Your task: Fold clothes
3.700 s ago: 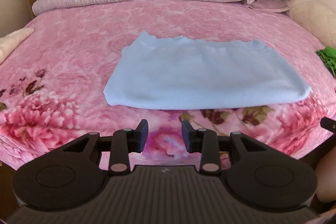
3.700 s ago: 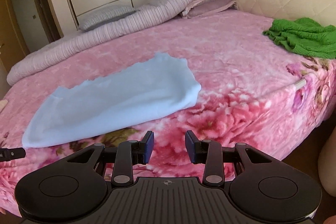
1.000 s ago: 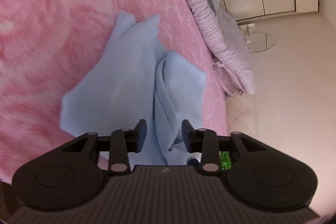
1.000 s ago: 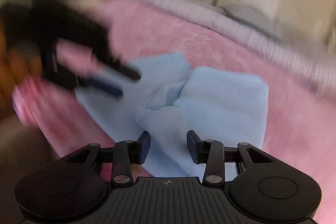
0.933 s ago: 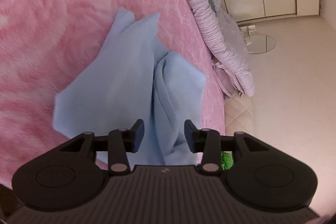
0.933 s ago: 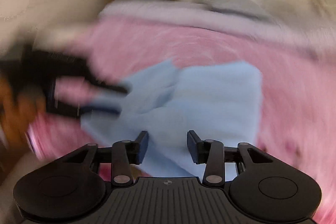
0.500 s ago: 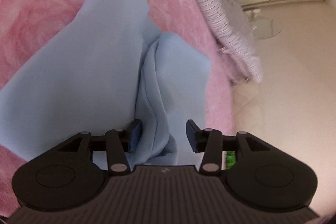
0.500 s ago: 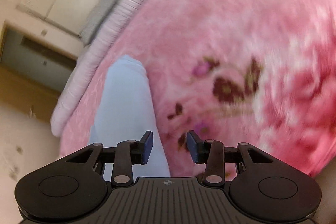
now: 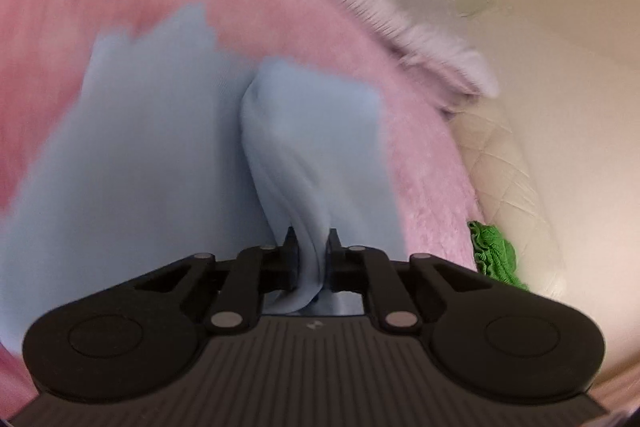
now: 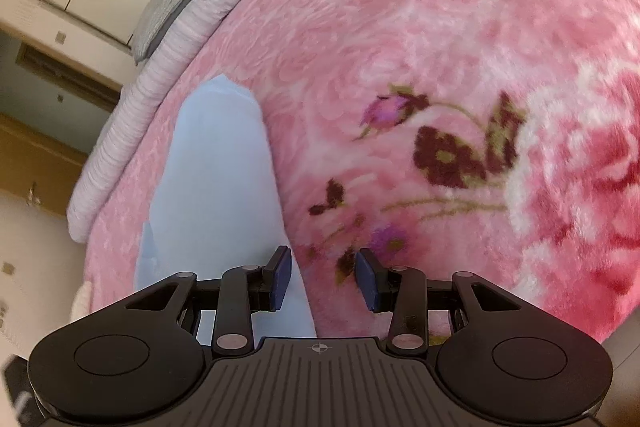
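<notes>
Left wrist view: left gripper (image 9: 311, 247) has just closed, pinching a bunched fold of the blue cloth (image 9: 160, 163).
Cloth: on the pink blanket (image 10: 440, 27).
Right gripper (image 10: 322, 281): jaws apart, empty, beside the cloth's edge.

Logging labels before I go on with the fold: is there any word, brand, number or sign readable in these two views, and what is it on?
No readable text in either view.
Left gripper body: a small pale mark, no letters legible.
Right gripper body: a small crosshair mark, no letters.
Light blue garment, pink floral blanket, green cloth: no tag or print visible.
</notes>
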Demonstrator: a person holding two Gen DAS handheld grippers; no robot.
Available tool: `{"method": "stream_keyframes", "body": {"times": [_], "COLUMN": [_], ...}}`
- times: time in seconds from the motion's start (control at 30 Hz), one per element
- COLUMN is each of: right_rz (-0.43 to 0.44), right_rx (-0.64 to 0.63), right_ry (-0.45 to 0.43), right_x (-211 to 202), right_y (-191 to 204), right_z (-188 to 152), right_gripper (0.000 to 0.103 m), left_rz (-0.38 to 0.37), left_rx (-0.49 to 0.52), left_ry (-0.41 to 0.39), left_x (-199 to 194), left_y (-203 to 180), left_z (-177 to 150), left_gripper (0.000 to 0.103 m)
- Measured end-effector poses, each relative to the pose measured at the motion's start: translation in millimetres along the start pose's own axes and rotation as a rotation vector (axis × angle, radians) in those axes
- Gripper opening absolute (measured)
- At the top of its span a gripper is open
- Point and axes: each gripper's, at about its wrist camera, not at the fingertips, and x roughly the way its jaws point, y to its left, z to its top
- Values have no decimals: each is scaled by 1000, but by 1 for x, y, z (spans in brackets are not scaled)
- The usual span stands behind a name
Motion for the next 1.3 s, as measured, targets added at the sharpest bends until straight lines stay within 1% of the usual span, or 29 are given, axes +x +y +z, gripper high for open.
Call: {"method": "stream_keyframes", "body": {"times": [0.07, 0.13, 0.2, 0.3, 0.33, 0.37, 0.4, 0.5, 0.57, 0.6, 0.63, 0.7, 0.77, 0.8, 0.9, 0.93, 1.0, 1.07, 1.13, 1.23, 1.27, 1.3], "right_rz": [24, 42, 59, -13, -42, -59, -63, -43, -37, -38, -40, -42, -34, -20, 68, 93, 143, 188, 211, 221, 227, 238], "right_rx": [-65, -162, -264, -477, -542, -581, -600, -614, -619, -634, -651, -685, -715, -702, -577, -542, -451, -325, -199, -92, -70, -44], "right_ry": [5, 21, 43, 19, 7, 1, -1, 8, 13, 14, 15, 16, 21, 25, 49, 54, 58, 50, 31, 28, 33, 44], "right_x": [1, 6, 13, 21, 24, 25, 25, 24, 26, 27, 28, 30, 28, 26, 24, 23, 16, 4, -10, -29, -33, -34], "right_y": [15, 34, 55, 84, 91, 94, 95, 92, 91, 93, 95, 100, 102, 100, 84, 80, 69, 53, 29, 4, -2, -6], "right_z": [-6, -18, -31, -56, -63, -67, -70, -71, -71, -73, -76, -81, -85, -83, -73, -69, -60, -49, -41, -42, -45, -48], "right_gripper": [36, 36, 36, 36, 36, 36, 36, 36, 36, 36, 36, 36, 36, 36, 36, 36, 36, 36, 36, 36, 36, 36], "left_rz": [14, 36, 51, 93, 88, 83, 79, 35, 47, 63, 80, 123, 106, 105, 115, 117, 122, 110, 92, 68, 57, 45], "left_rx": [130, 184, 168, 90, 72, 64, 56, 81, 117, 111, 103, 57, 22, 27, 48, 41, 27, -75, -162, -230, -261, -293], "left_ry": [-86, -144, -165, -127, -125, -133, -142, -187, -180, -166, -152, -120, -141, -147, -134, -123, -99, -102, -116, -124, -123, -121], "left_x": [-22, -44, -60, -63, -65, -66, -68, -75, -76, -74, -71, -63, -67, -69, -69, -67, -62, -68, -82, -105, -108, -111], "left_y": [-12, -11, 5, 41, 52, 56, 59, 50, 49, 54, 60, 77, 80, 77, 75, 77, 82, 90, 94, 95, 97, 99], "left_z": [7, 13, 13, 1, -4, -8, -12, -12, -13, -14, -15, -19, -25, -24, -20, -19, -17, -14, -15, -24, -28, -31], "left_gripper": [7, 7, 7, 7, 7, 7, 7, 7, 7, 7, 8, 9, 8, 8, 8, 9, 14, 20, 20, 30, 36, 36]}}
